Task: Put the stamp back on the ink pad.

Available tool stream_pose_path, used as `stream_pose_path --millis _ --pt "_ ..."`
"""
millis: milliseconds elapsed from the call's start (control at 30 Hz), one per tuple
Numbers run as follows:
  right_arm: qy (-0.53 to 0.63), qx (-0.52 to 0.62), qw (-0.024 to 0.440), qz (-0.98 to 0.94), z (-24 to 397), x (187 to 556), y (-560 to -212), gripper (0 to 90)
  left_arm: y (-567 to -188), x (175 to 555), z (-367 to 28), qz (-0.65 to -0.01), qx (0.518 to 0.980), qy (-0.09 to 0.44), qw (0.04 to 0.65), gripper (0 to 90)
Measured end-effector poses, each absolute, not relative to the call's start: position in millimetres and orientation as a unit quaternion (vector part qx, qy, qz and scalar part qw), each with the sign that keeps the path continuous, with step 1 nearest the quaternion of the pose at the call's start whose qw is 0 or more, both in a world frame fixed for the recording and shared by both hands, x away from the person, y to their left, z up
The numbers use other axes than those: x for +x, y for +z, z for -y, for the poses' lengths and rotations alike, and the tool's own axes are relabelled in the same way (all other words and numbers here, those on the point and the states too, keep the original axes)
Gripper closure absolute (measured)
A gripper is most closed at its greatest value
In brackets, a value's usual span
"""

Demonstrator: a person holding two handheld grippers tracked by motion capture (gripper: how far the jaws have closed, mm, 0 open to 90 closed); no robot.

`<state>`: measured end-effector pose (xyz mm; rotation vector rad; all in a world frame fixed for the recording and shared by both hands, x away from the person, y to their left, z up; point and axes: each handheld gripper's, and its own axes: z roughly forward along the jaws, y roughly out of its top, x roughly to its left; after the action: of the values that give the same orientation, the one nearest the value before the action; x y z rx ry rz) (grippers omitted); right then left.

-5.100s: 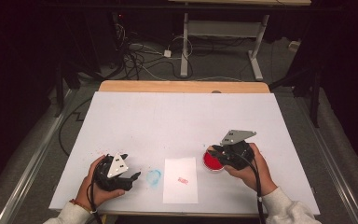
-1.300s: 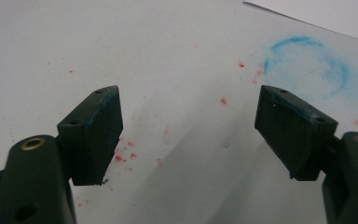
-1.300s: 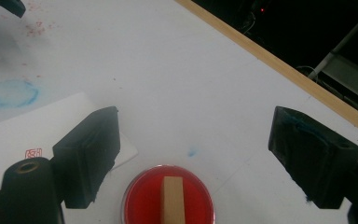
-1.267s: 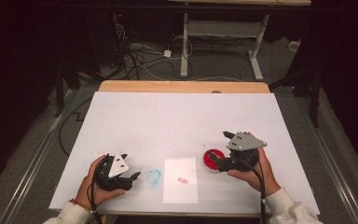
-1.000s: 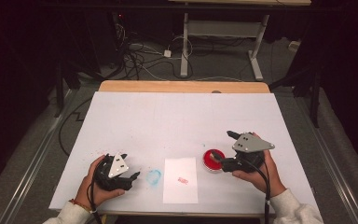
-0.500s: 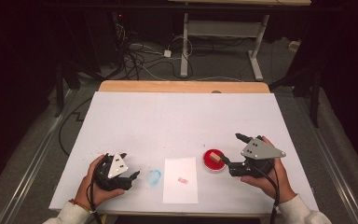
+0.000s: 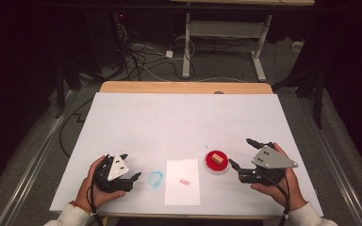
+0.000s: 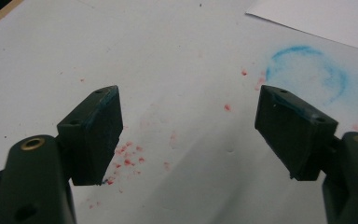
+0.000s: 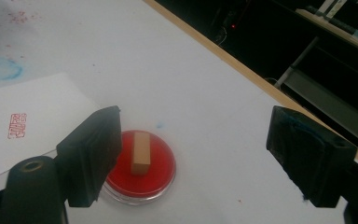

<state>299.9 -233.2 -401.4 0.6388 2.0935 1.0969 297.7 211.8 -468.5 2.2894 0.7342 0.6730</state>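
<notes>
Stamp block (image 9: 141, 152) stands on the red ink pad (image 9: 161, 175), right of the paper (image 7: 183, 181); its red imprint (image 9: 17, 125) we can't read. Right gripper (image 7: 239, 157) fingers released beside the pad; left gripper (image 7: 131, 165) fingers released over the bench (image 7: 179, 122).

My left tool (image 8: 189, 135) sits with its jaws spread wide over the white worktop (image 8: 168, 56), red specks (image 8: 128, 158) between them, a blue ring smudge (image 8: 305, 70) ahead.
</notes>
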Motion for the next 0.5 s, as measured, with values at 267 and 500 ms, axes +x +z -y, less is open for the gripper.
stream_pose_path --millis 267,500 --pt "0.419 0.262 0.346 -0.798 245.3 295.0 -409.4 18.2 -467.9 296.9 -211.6 -0.275 0.869 0.257 0.322 22.6" --pt "0.416 0.268 0.346 -0.797 255.0 292.3 -415.8 18.2 -467.1 296.5 -211.6 -0.276 0.866 0.26 0.325 22.5"
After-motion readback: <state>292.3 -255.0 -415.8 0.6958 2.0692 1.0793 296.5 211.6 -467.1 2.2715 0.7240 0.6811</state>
